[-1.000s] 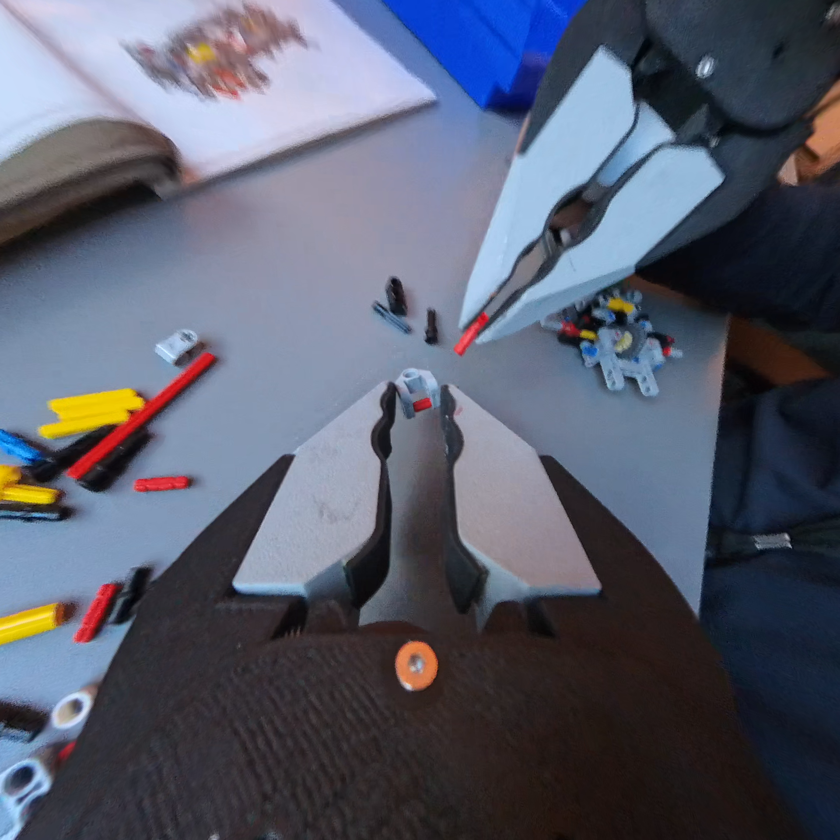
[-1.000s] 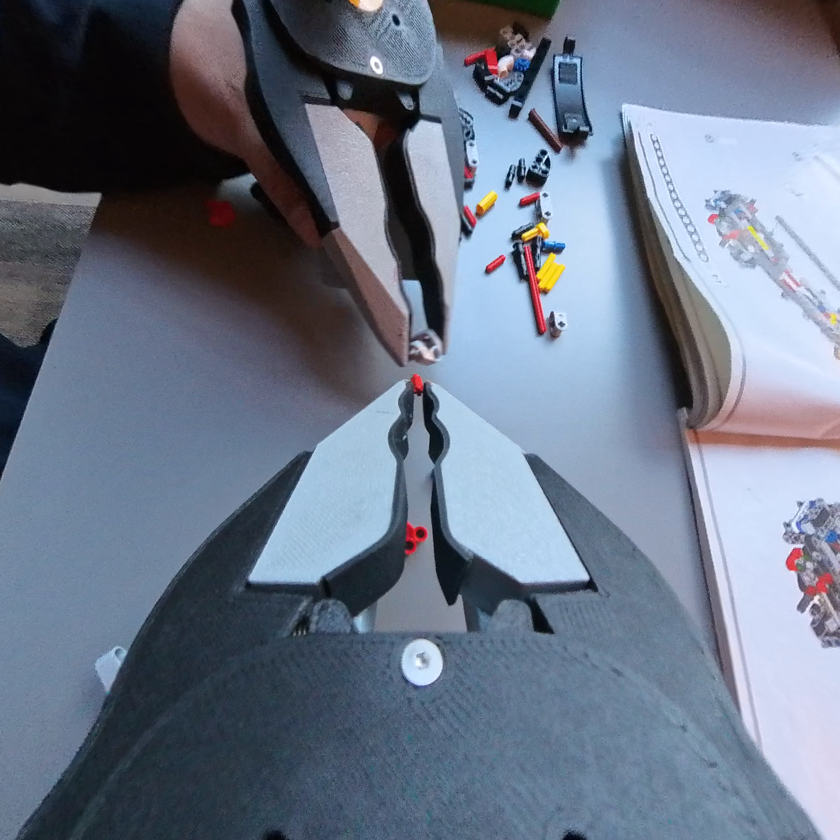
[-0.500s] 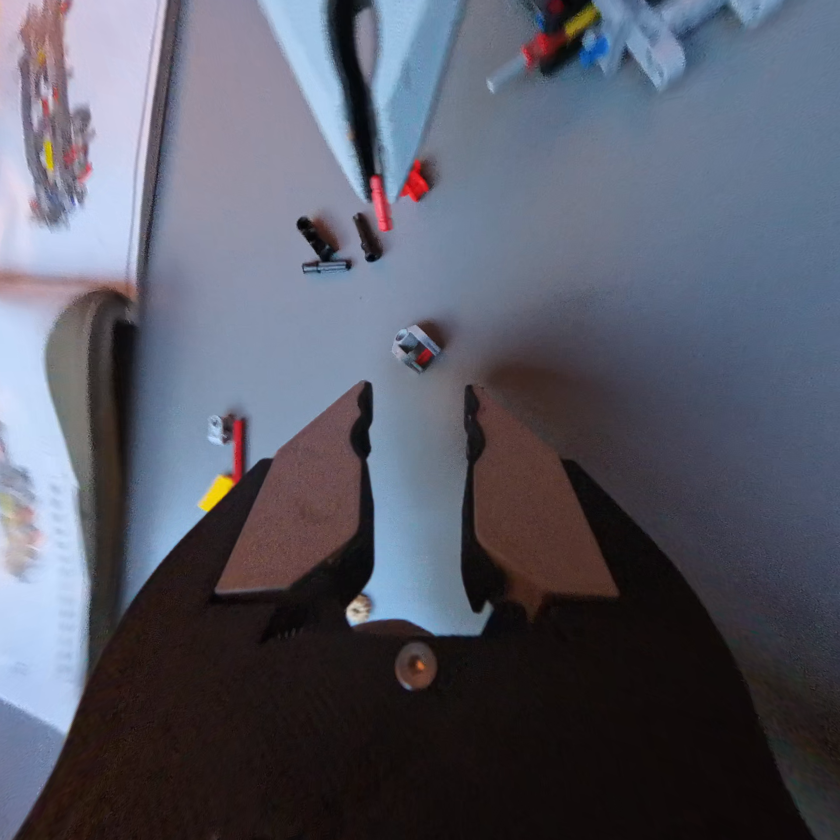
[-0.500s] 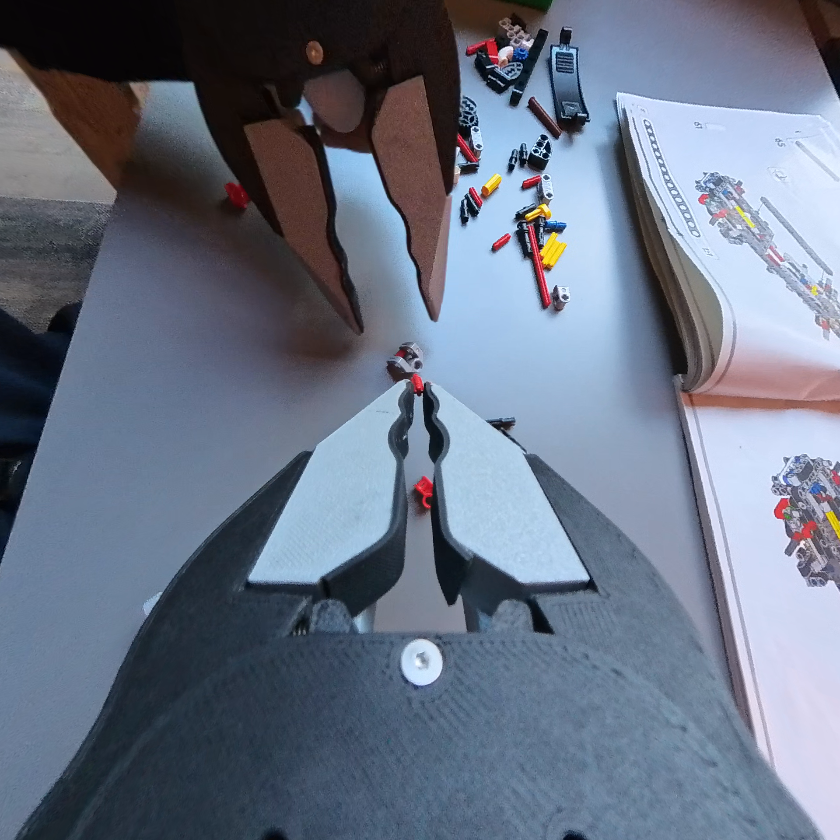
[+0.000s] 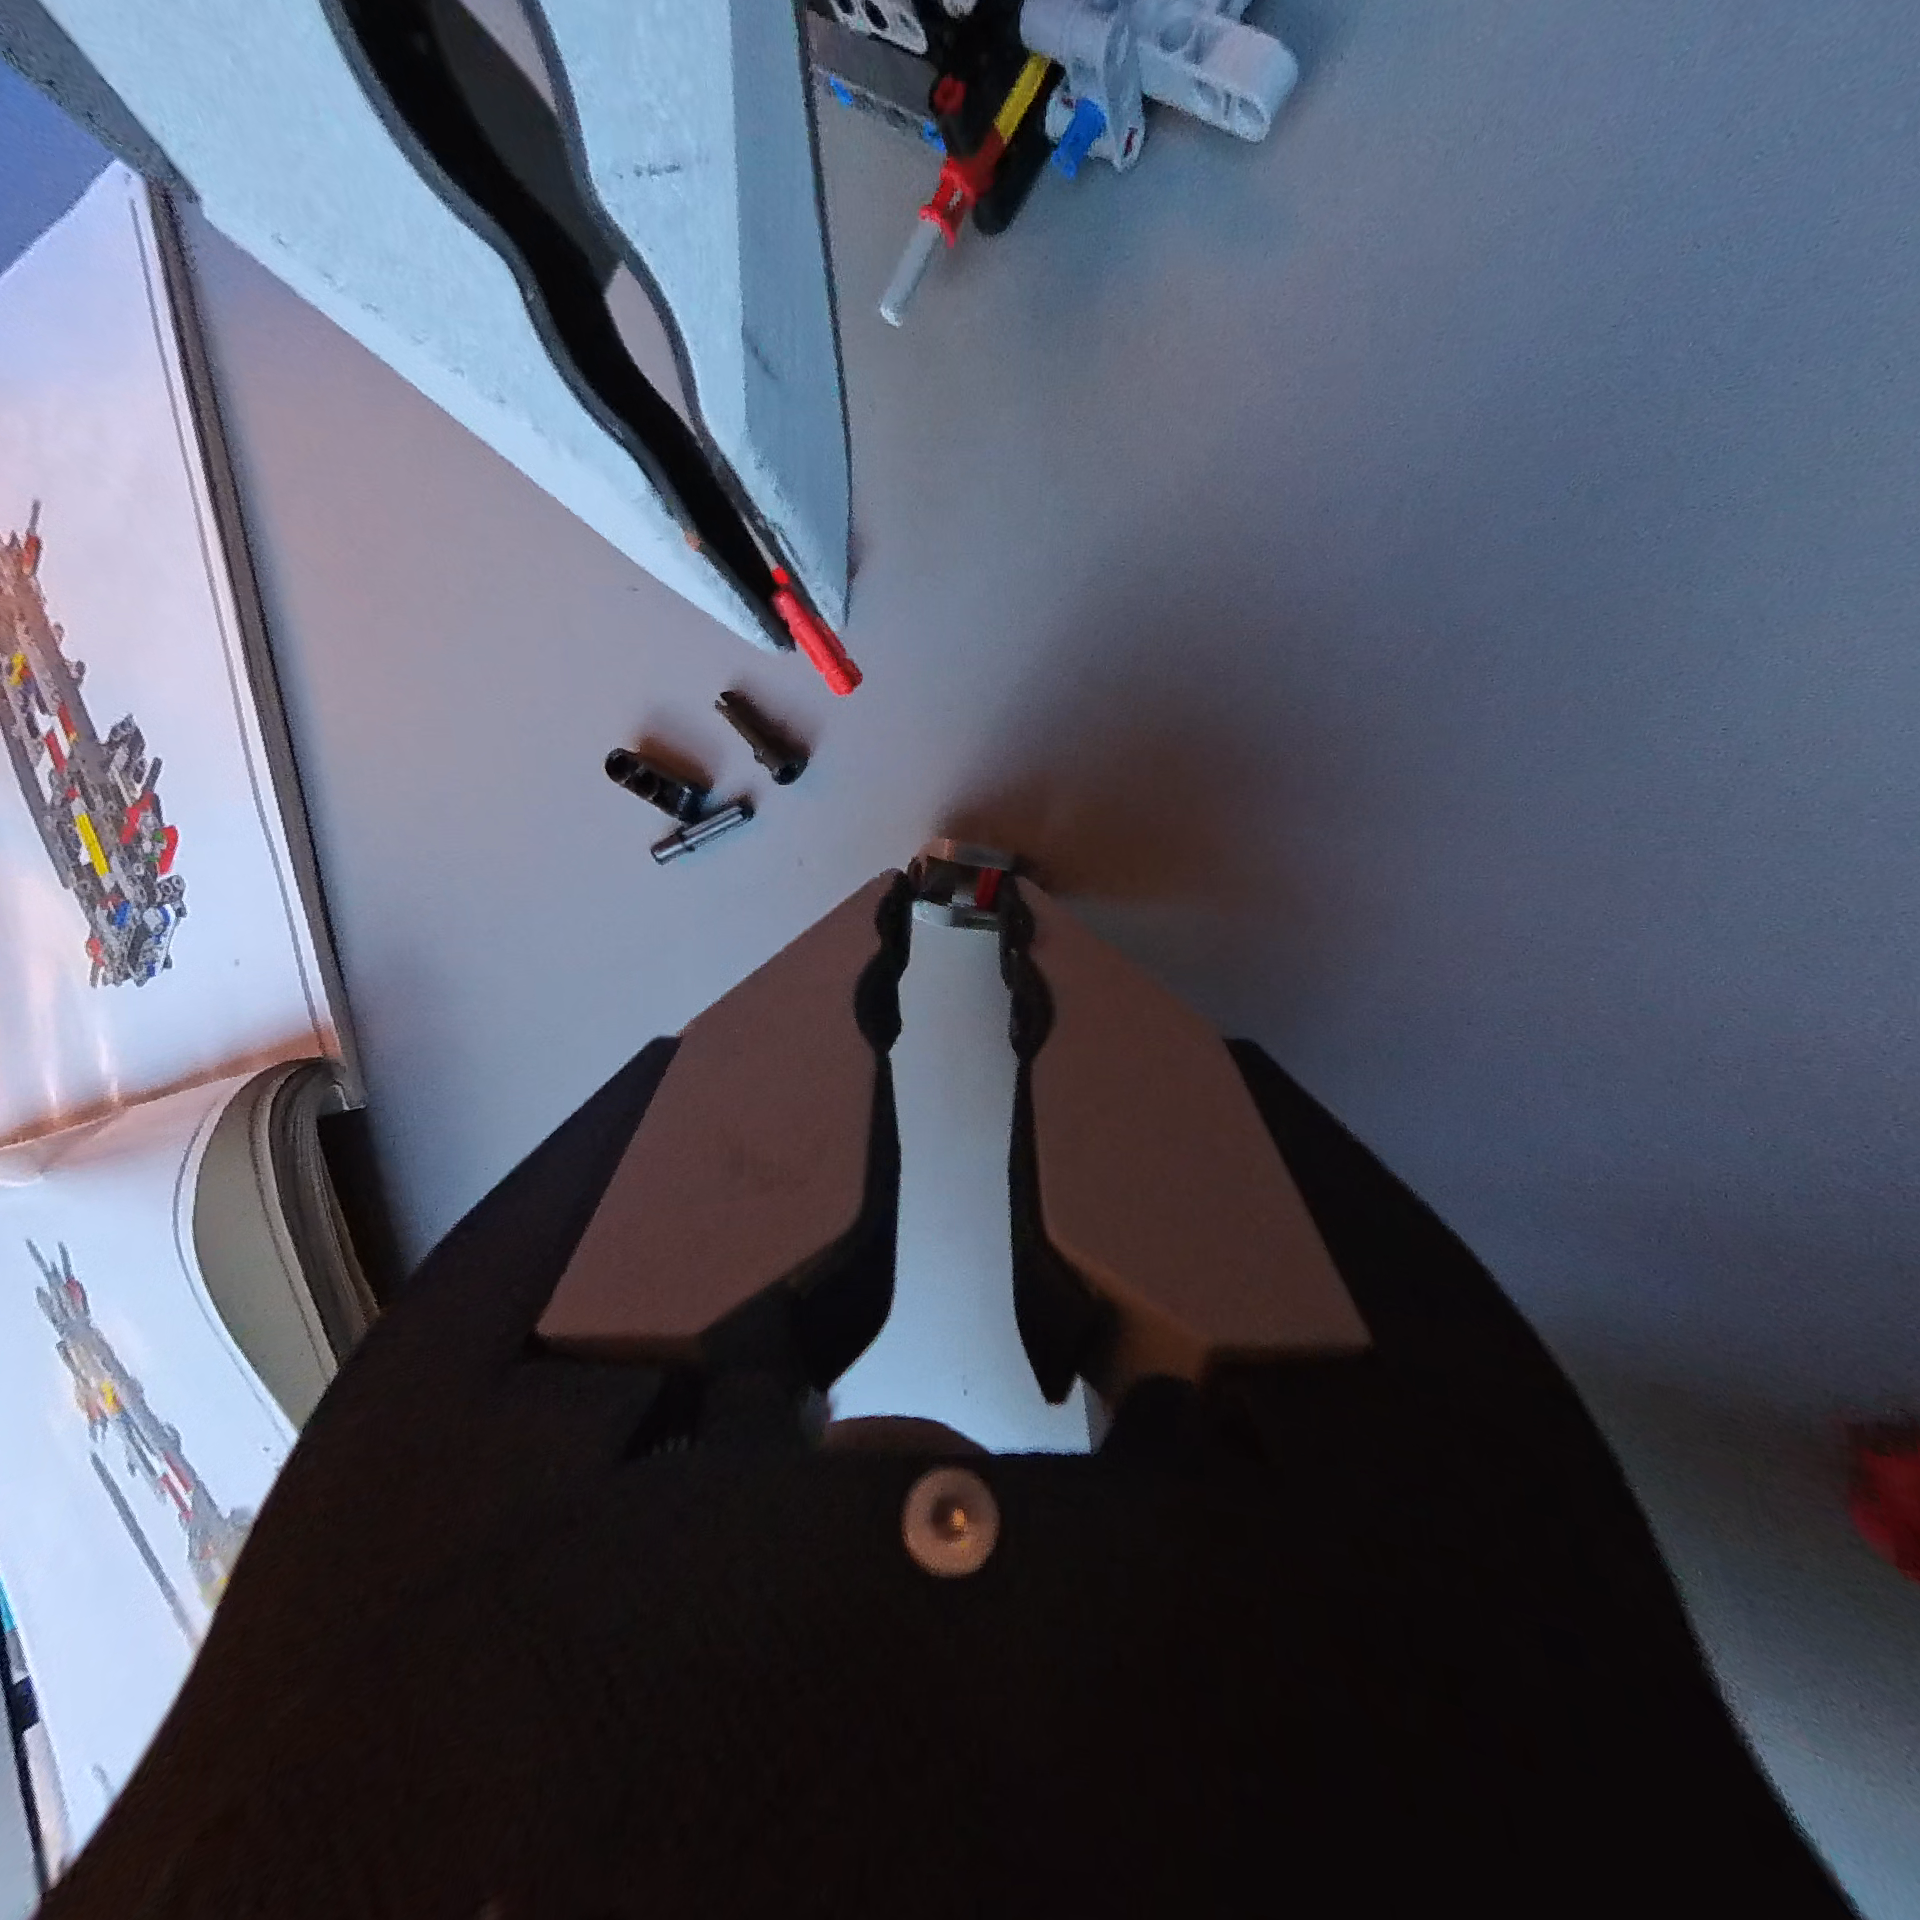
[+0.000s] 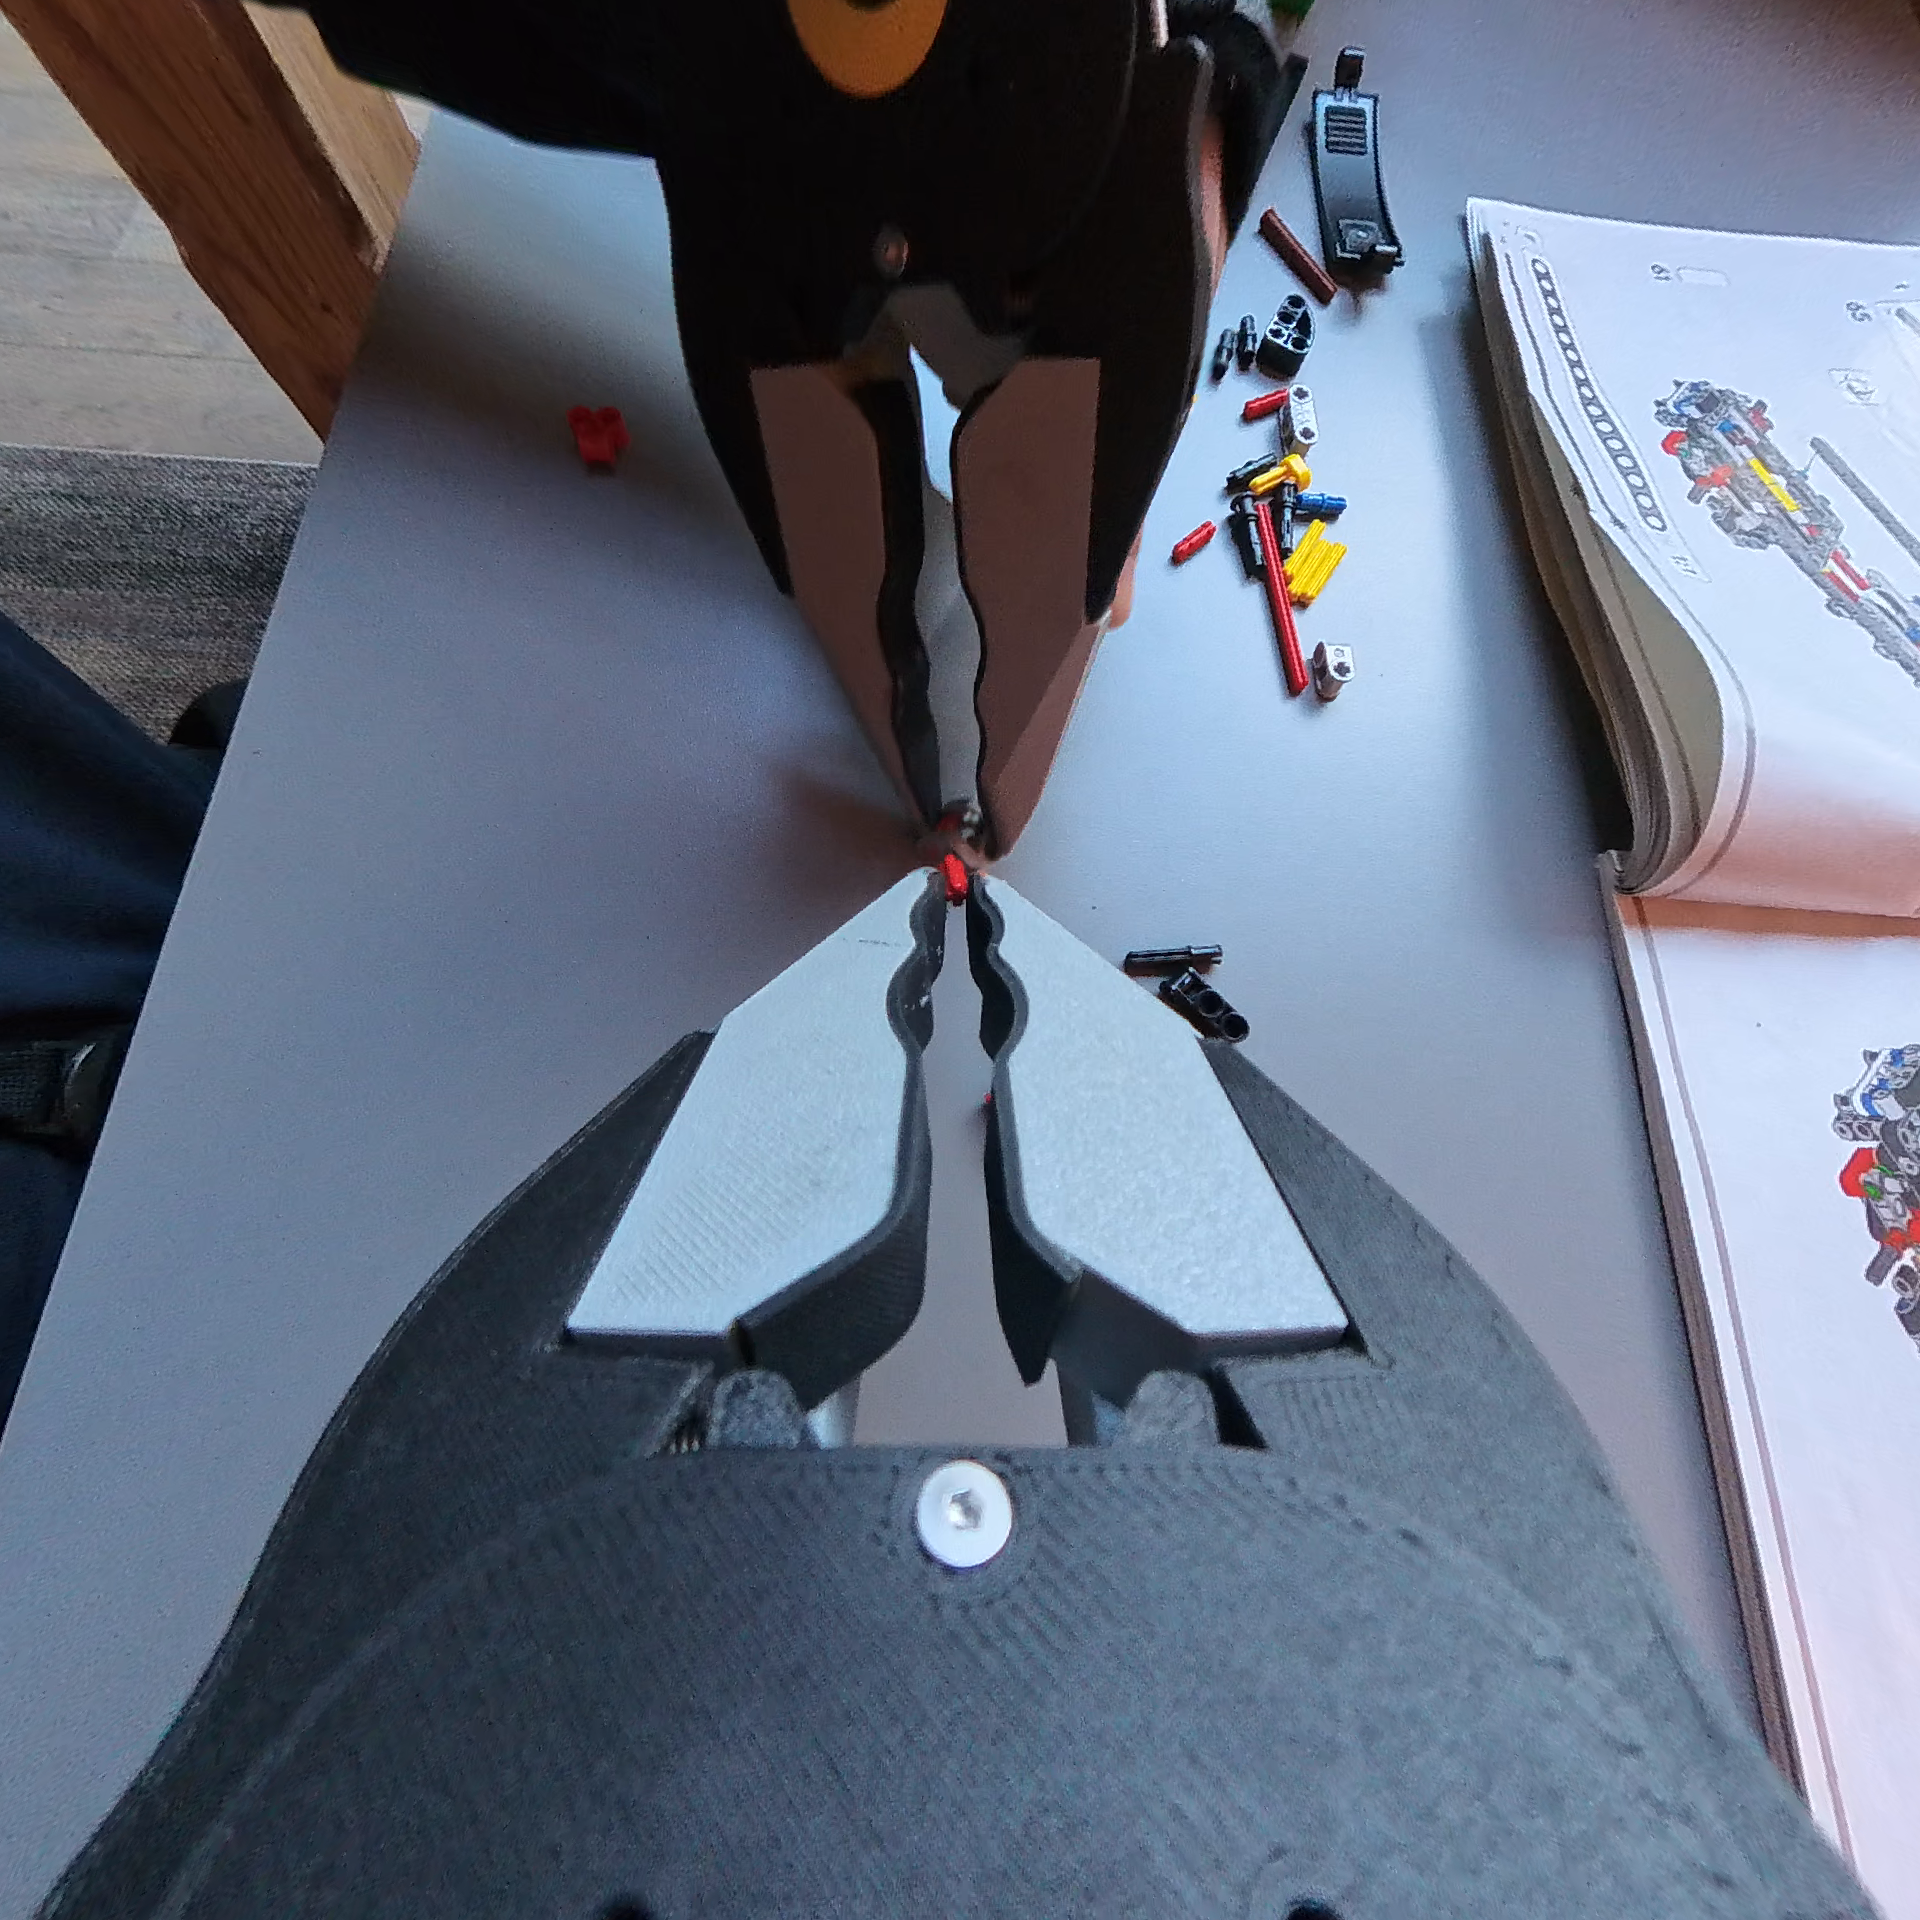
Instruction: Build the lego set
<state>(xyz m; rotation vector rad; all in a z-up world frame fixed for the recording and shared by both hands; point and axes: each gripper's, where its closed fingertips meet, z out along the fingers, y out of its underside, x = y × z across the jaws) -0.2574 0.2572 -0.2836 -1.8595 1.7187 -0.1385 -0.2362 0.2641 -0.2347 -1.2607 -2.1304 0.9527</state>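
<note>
While a small grey connector (image 5: pixel 961 883) is clamped on the table (image 5: pixel 1455 623) mid-surface by the left gripper (image 5: pixel 958 891), the red pin (image 6: pixel 953 876) pinched in the right gripper (image 6: pixel 953 883) could be knocked askew if misaligned.

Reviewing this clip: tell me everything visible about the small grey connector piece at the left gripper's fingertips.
The grey connector piece is a small, blocky plastic building-toy part, light grey, with a short red pin seated in it. It sits low at the grey tabletop, between the tips of the left gripper, whose dark wavy pads close on its two sides. In the right wrist view it shows as a grey and red speck at those tips, just ahead of the right gripper's red pin. Its underside is hidden.
</note>
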